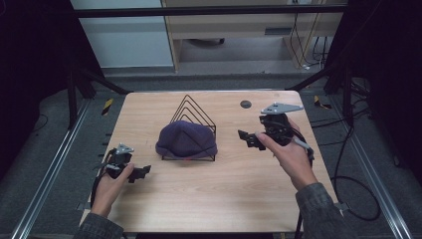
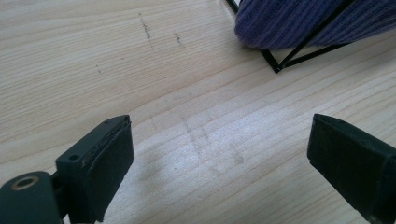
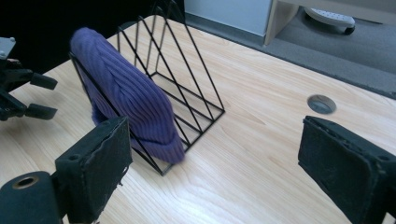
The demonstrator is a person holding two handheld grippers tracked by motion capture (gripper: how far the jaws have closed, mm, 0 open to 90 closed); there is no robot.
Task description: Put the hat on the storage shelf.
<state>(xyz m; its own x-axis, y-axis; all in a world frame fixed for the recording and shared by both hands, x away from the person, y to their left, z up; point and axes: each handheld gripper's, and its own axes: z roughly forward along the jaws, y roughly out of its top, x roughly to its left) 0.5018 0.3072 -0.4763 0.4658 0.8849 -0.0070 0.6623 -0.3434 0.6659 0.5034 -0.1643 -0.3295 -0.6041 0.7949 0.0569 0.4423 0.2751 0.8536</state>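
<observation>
Item under inspection: a purple ribbed knit hat (image 1: 186, 140), rounded at the crown, with a rolled brim at its lower edge. It sits in a black wire rack (image 1: 191, 119) of triangular dividers near the middle of the table (image 1: 219, 194), lodged behind the front divider, whose slanted wire crosses its face.

Your left gripper (image 1: 141, 172) is low over the table's near left corner, well apart from the rack. Its jaws stand wide apart with nothing between them; the left gripper view shows bare wood in the gap.

Your right gripper (image 1: 247, 139) is to the right of the rack, raised in your hand, pointing toward the hat. Its jaws are likewise spread wide and hold nothing.

The right gripper view gives the hat's side profile, leaning against the front divider with empty slots behind it. It also shows a round grey port (image 3: 321, 103) in the tabletop. The left gripper view shows faint dark scuffs (image 2: 145, 29) on the wood, plus the hat's lower edge and the rack's base corner.

No brand, label or legible writing found on any item.
</observation>
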